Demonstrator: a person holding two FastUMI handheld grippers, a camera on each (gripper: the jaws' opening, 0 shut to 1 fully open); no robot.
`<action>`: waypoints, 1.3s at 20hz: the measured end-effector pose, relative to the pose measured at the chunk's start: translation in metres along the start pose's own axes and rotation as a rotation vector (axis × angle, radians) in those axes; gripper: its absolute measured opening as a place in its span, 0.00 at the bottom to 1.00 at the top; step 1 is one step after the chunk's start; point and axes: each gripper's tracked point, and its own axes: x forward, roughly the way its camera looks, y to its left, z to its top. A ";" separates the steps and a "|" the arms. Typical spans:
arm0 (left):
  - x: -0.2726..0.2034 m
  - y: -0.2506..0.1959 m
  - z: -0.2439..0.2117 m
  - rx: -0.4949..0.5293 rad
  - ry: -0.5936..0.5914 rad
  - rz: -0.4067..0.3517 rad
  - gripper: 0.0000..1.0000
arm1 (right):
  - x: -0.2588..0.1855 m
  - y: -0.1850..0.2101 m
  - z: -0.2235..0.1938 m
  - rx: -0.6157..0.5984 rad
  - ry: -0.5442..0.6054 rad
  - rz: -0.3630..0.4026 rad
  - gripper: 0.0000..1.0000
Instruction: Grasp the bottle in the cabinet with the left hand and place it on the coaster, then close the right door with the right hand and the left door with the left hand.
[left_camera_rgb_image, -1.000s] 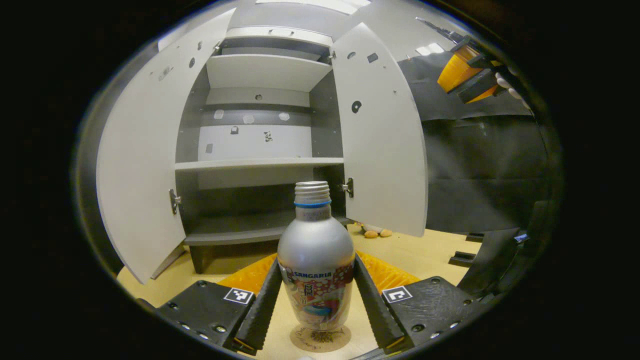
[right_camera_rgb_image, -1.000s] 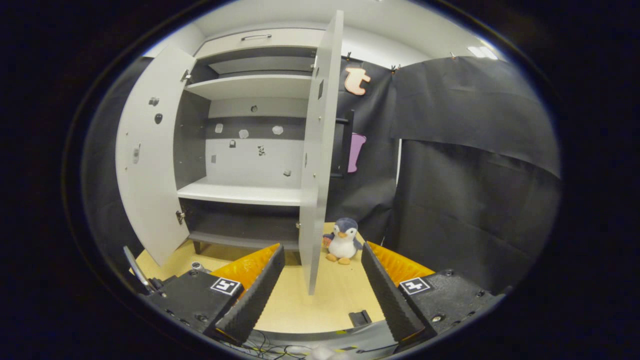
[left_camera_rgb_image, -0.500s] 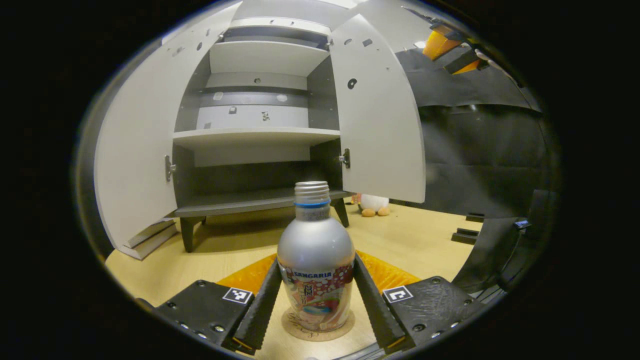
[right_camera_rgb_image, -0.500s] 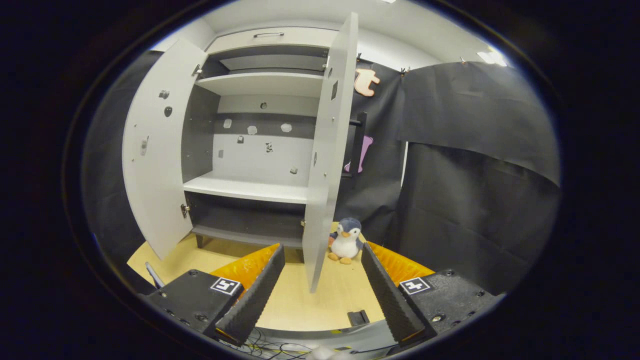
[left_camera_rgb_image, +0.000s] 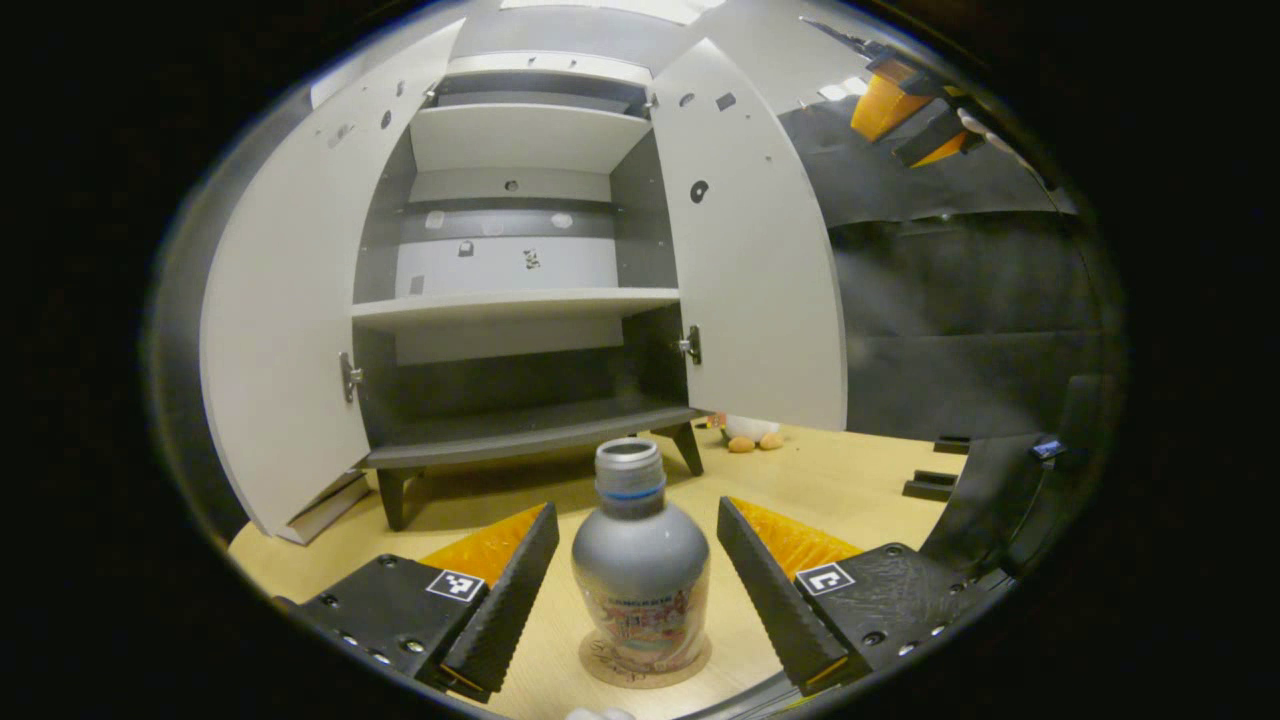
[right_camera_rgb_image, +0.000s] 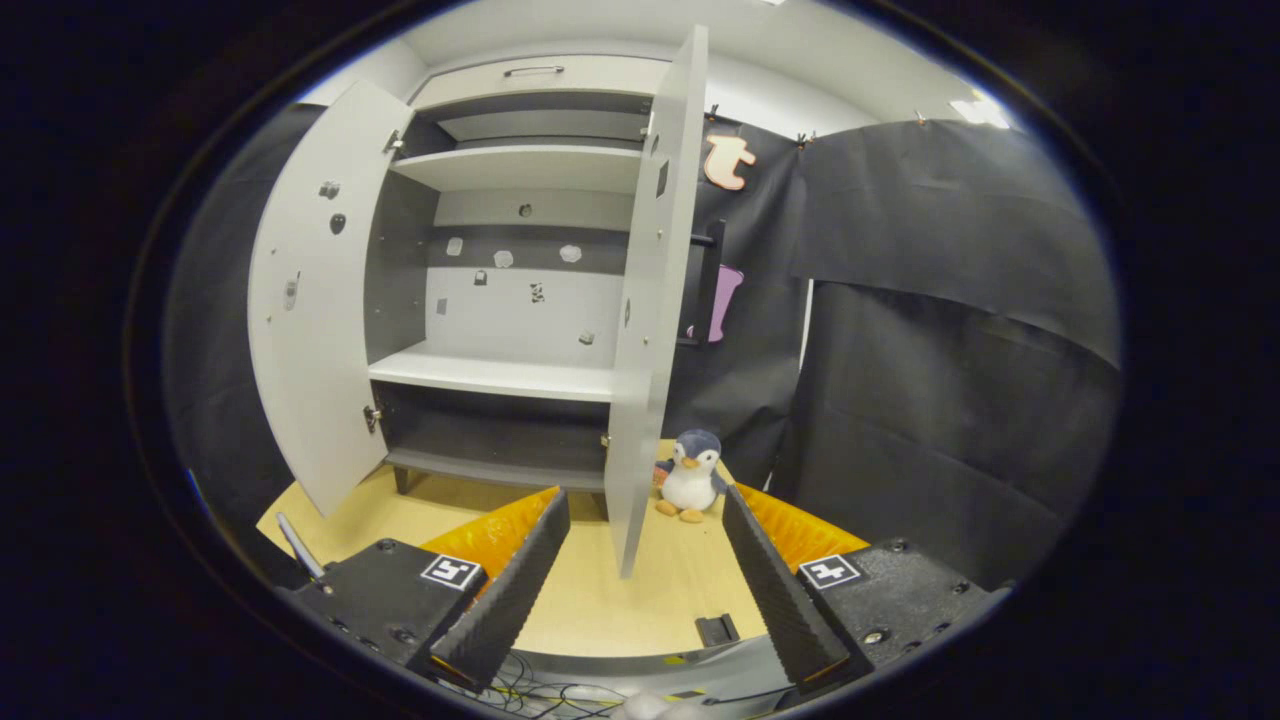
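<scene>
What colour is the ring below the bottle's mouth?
Blue, on the bottle; it shows best in the left gripper view.

Bottle (left_camera_rgb_image: 640, 565) on coaster (left_camera_rgb_image: 644, 661) — before cabinet (left_camera_rgb_image: 520, 300)

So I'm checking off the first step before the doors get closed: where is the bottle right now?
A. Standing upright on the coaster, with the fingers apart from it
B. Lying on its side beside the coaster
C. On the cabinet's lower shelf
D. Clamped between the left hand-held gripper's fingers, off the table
A: in the left gripper view the bottle stands upright on the coaster, and the left hand-held gripper has a gap on each side of it.
</scene>
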 end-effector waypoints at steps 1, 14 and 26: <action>0.000 0.001 0.015 0.004 -0.022 0.004 0.97 | -0.001 0.000 0.000 0.005 -0.002 0.001 1.00; -0.028 0.048 0.222 -0.035 -0.120 0.099 0.97 | -0.009 -0.015 0.013 0.098 -0.115 -0.010 1.00; -0.111 0.126 0.250 -0.026 0.034 0.506 0.97 | 0.092 -0.124 0.079 0.165 -0.150 0.057 1.00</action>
